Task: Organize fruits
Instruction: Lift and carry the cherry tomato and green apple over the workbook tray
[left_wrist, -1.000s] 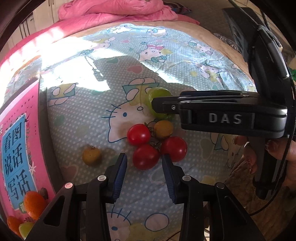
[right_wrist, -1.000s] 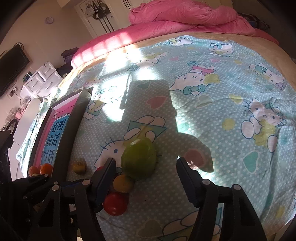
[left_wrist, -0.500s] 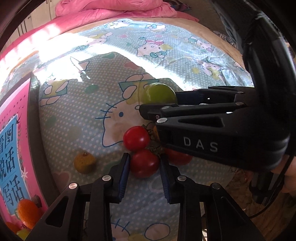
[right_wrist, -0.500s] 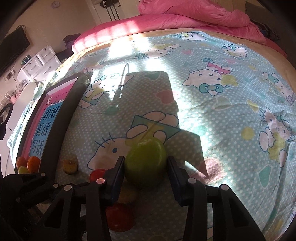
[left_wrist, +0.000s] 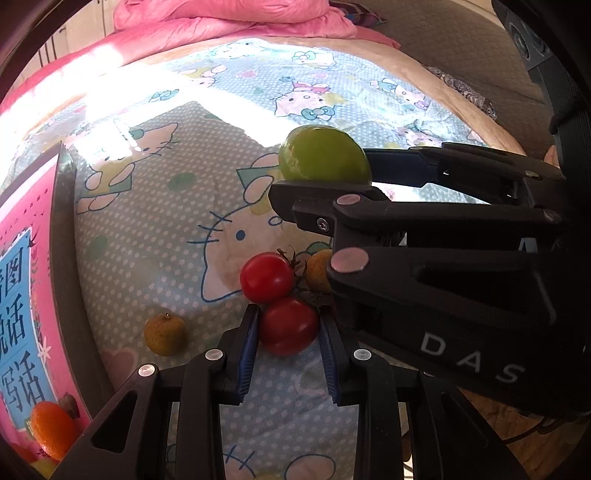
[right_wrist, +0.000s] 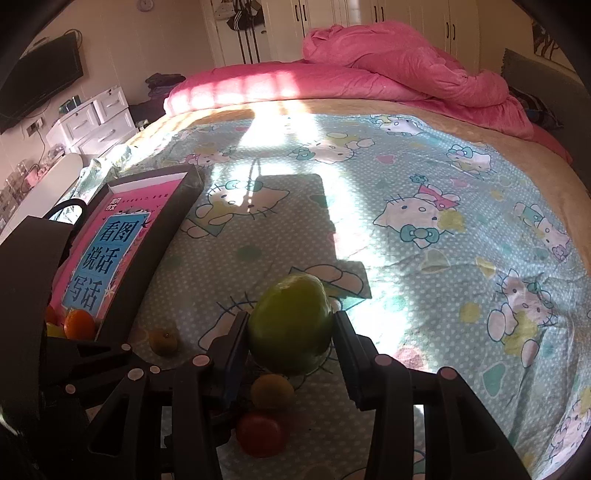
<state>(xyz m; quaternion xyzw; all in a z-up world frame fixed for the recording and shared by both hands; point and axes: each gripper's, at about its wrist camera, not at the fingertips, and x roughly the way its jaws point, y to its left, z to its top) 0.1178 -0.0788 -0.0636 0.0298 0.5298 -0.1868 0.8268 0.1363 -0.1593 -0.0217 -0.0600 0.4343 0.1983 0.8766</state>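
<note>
I see the bed (right_wrist: 424, 229) with its cartoon-cat sheet filling both views. My right tool (right_wrist: 291, 332), angled steeply down, has its pads clamped on the green fruit (right_wrist: 290, 325), lifted off the sheet, long axis roughly upright. My left tool (left_wrist: 288, 328), also pitched steeply down, grips the nearer red tomato (left_wrist: 288, 325); a second tomato (left_wrist: 266, 277) touches it. A small yellow fruit (left_wrist: 164, 334) lies apart, beside the dark tray (right_wrist: 155, 243).

Both grippers angle downward — left gripper (left_wrist: 288, 345) and right gripper (right_wrist: 291, 341) clamped on fruit.
</note>
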